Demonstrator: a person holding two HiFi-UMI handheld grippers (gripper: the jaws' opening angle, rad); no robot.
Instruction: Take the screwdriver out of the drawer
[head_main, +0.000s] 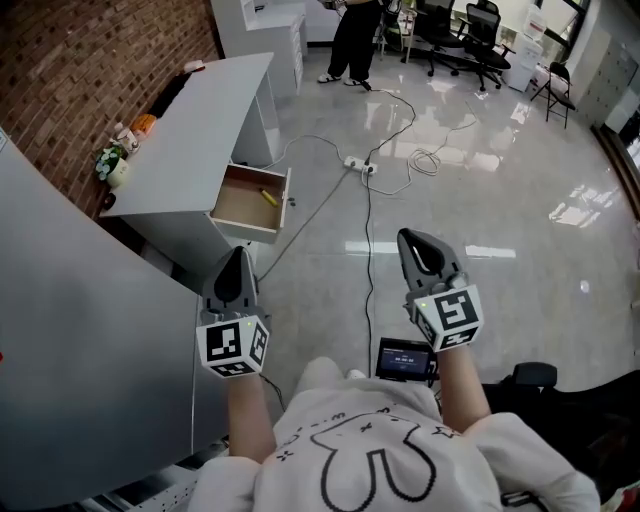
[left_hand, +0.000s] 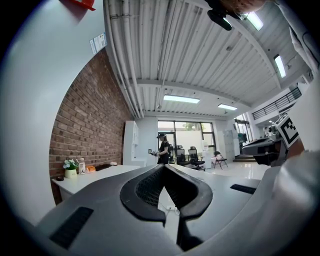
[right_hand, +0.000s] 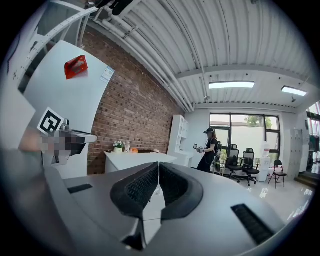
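Observation:
A yellow screwdriver (head_main: 268, 197) lies in the open wooden drawer (head_main: 249, 228) of the white desk (head_main: 190, 140), seen in the head view ahead and left. My left gripper (head_main: 237, 258) is held level, well short of the drawer, its jaws shut with nothing between them. My right gripper (head_main: 413, 243) hovers over the floor to the right, jaws also shut and empty. In the left gripper view the tips (left_hand: 164, 166) meet before the desk top (left_hand: 95, 176). In the right gripper view the tips (right_hand: 158, 164) touch, with the desk (right_hand: 137, 159) beyond them.
A brick wall (head_main: 90, 70) runs along the left. A small plant (head_main: 110, 165) and small items sit on the desk's far edge. Cables and a power strip (head_main: 360, 166) lie on the glossy floor. A person (head_main: 355, 40) stands far ahead near office chairs (head_main: 470, 40). A grey panel (head_main: 90, 370) is close on my left.

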